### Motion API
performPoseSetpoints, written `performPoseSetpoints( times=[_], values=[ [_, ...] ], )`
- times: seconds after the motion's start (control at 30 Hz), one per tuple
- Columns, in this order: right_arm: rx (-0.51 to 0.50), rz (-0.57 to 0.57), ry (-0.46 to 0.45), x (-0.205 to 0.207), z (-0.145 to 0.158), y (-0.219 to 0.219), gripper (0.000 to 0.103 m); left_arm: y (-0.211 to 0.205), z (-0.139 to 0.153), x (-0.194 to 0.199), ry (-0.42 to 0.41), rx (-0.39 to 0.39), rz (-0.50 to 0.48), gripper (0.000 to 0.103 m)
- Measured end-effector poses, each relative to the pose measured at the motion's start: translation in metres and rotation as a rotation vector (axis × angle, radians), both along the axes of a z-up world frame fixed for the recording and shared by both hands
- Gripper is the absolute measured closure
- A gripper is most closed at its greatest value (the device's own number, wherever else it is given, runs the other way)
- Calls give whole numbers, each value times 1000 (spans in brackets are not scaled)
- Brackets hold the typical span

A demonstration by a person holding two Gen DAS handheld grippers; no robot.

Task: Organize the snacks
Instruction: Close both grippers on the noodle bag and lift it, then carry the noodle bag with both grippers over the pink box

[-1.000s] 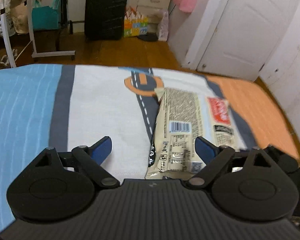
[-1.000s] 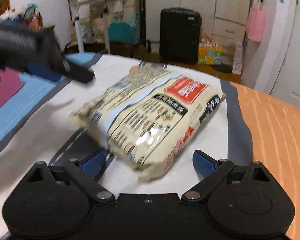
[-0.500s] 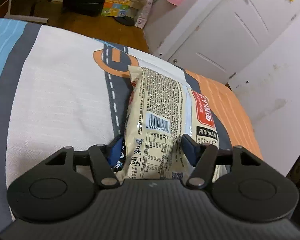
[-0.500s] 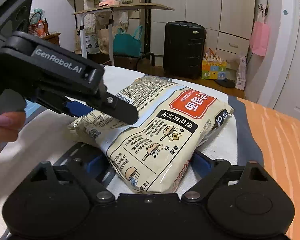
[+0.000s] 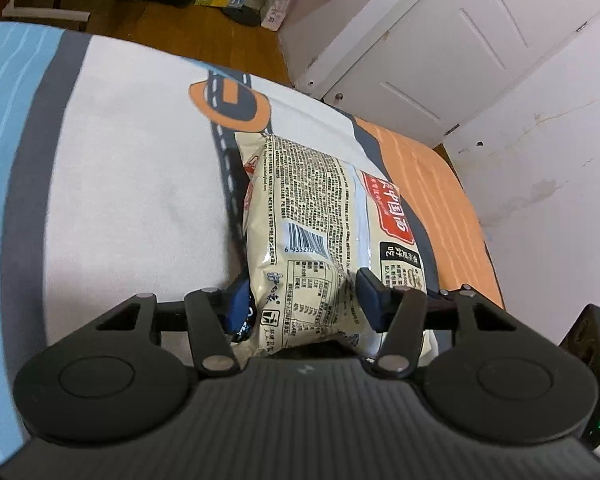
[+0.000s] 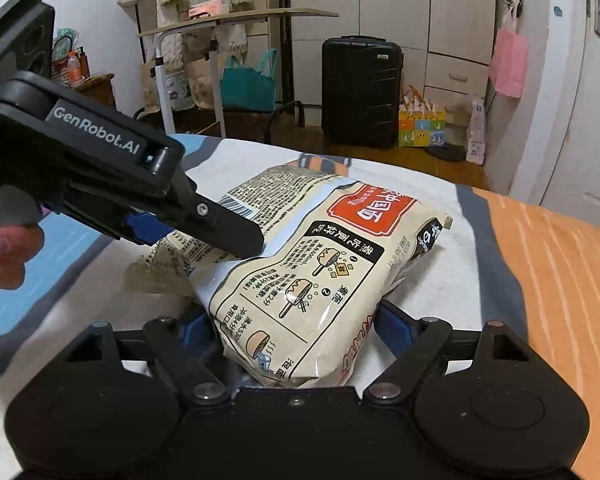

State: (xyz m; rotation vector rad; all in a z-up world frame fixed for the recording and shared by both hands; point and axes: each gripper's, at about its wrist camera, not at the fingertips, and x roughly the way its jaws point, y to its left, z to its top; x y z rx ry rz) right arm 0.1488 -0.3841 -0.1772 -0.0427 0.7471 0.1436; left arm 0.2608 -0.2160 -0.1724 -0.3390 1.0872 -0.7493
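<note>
Both grippers clamp one noodle packet (image 6: 320, 264) on the bedspread (image 5: 132, 184): left gripper (image 5: 304, 300) pinches its near end at frame centre, right gripper (image 6: 296, 328) squeezes another end. Bare sheet spreads leftward; the bed's orange edge lies right.

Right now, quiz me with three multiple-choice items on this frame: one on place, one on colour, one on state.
1. Where does the noodle pack lie?
A. on the floor
B. on the bedsheet
C. in a drawer

2. What colour is the pack's label?
A. green
B. purple
C. red

3. How is the left gripper?
A. shut on the pack
B. wide open, away from it
C. out of view

Answers: 1 B, sheet shows under the pack; 2 C, red panel with white characters; 3 A, both fingers press its sides.
</note>
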Motion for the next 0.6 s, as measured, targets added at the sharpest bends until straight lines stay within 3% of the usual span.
performPoseSetpoints(
  times=[0.27, 0.4, 0.6],
  values=[
    [29, 19, 9, -14, 21, 32, 17, 39, 20, -22, -21, 1, 32, 50],
    [82, 28, 21, -27, 30, 45, 17, 57, 39, -38, -35, 50, 24, 50],
    [134, 52, 61, -49, 39, 63, 18, 83, 51, -59, 6, 69, 20, 50]
  ],
)
